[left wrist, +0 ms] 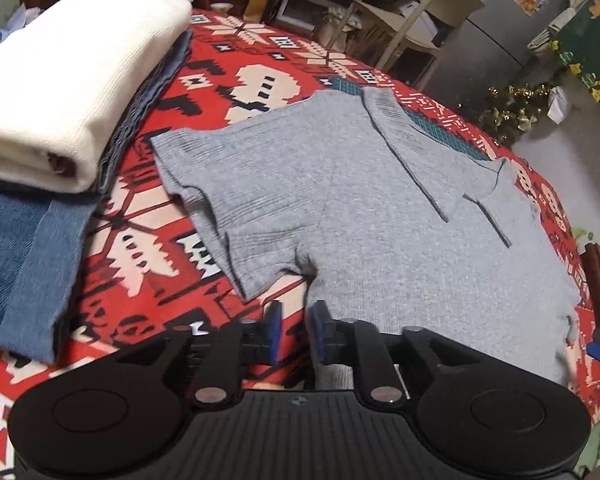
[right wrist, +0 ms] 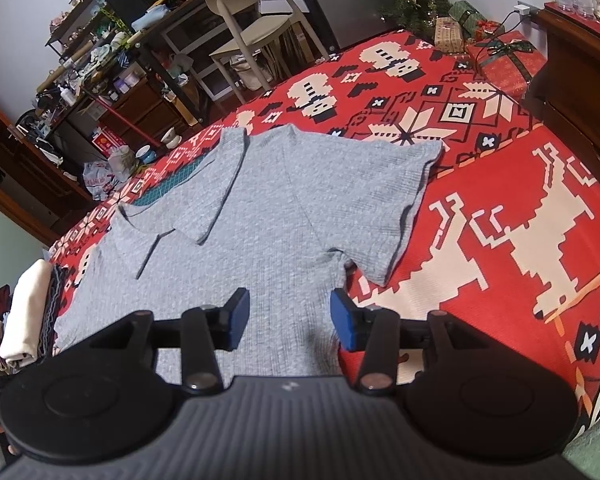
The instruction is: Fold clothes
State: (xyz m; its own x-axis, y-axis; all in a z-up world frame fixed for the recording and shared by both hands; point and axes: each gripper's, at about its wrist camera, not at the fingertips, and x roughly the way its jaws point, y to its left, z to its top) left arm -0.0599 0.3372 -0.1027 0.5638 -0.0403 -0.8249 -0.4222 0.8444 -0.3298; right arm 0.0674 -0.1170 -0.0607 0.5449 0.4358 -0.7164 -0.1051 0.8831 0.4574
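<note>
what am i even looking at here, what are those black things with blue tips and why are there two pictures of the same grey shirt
No robot here: a person holds a hand-held gripper in each hand, and each one carries a wide-angle camera looking forward along its two fingers. That gives two views of one scene.

One picture is from the left gripper: its blue-padded jaws stand slightly apart by the shirt's edge, near one sleeve, with nothing pinched. The other is from the right gripper: its jaws are wider open above the shirt's other side, also holding nothing.

The grey ribbed shirt lies spread flat, collar away from the cameras, on a red patterned blanket. To its left sits a pile of done laundry: a folded cream cloth on folded denim. Behind is a cluttered room with a chair.
</note>
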